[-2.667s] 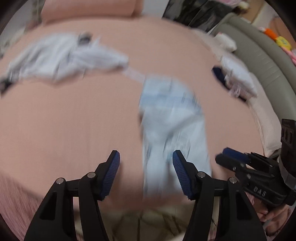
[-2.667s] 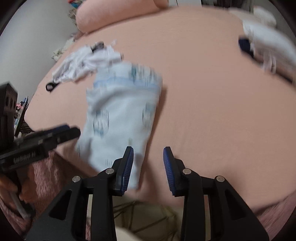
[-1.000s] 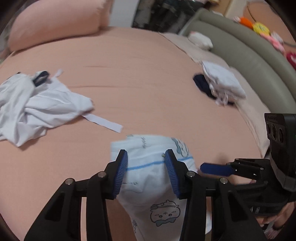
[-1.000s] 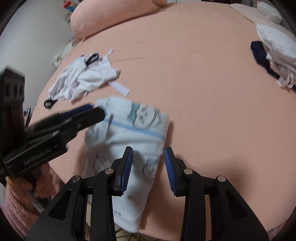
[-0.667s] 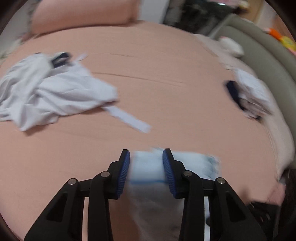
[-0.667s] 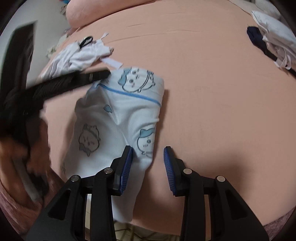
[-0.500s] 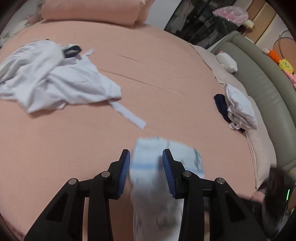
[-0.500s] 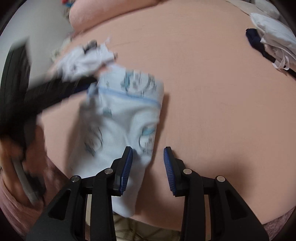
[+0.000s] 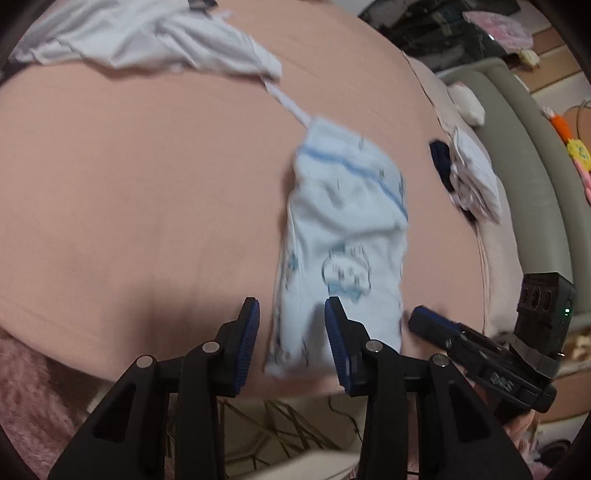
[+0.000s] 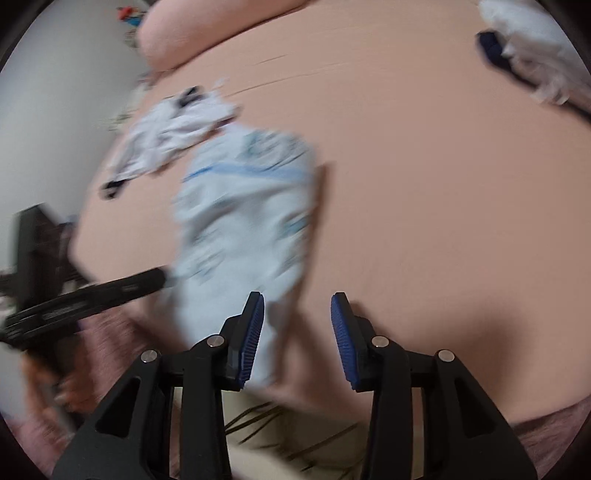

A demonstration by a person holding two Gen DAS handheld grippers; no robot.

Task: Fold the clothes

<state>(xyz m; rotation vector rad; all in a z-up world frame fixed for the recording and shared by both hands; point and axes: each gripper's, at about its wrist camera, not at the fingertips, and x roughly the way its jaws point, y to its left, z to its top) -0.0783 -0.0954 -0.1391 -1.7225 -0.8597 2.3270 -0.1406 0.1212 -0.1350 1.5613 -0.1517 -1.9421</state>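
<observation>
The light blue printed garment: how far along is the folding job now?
Done: a folded white pile sits near the bed's far edge. In hand: the light blue printed garment lies narrow on the pink sheet, the left gripper and opening right gripper around its near end, neither gripping. Left: the crumpled white garment.

Both tongs point steeply down, the left tongs (image 9: 291, 343) parted and the right tongs (image 10: 297, 338) opening.

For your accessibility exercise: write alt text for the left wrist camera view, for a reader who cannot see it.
A light blue printed garment lies lengthwise on a peach bed, its near end between the left gripper fingers, which are apart. The right gripper reaches in from the right; a crumpled white garment lies beyond.
</observation>
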